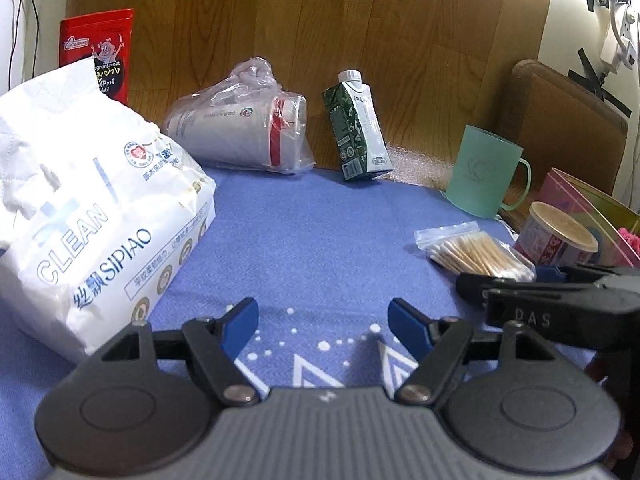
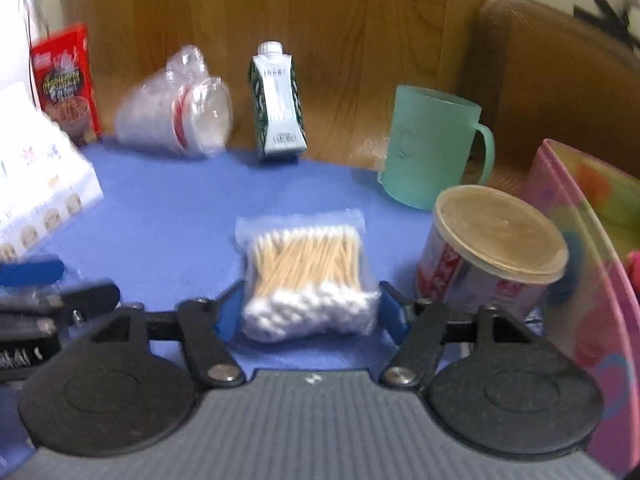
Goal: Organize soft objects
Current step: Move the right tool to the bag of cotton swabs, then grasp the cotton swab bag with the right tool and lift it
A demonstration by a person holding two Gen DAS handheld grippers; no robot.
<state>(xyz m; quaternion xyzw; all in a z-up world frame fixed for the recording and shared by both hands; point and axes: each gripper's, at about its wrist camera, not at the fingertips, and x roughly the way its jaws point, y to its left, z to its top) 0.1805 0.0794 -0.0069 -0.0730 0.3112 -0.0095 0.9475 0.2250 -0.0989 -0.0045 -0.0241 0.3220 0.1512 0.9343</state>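
In the lower centre of the right wrist view, the right gripper [image 2: 310, 312] has its blue-padded jaws set on either side of the bag of cotton swabs [image 2: 308, 272]; the pads sit right at the bag's white-tipped near end, but whether they actually press it cannot be told through the blur. The bag lies flat on the blue mat [image 2: 172, 216], just left of a lidded can [image 2: 492, 248] at right centre, with a green mug [image 2: 432, 144] behind it and a pink bin [image 2: 580, 240] along the right edge. In the lower centre of the left wrist view, the left gripper [image 1: 323, 326] hovers over bare mat with its jaws spread wide and nothing between them. A white tissue pack [image 1: 88, 208] fills the left side of that frame, a red snack pouch [image 1: 104, 52] stands behind it at upper left, and bagged paper cups [image 1: 244, 124] and a green carton [image 1: 356, 128] sit at upper centre against the wooden panel [image 1: 320, 20].
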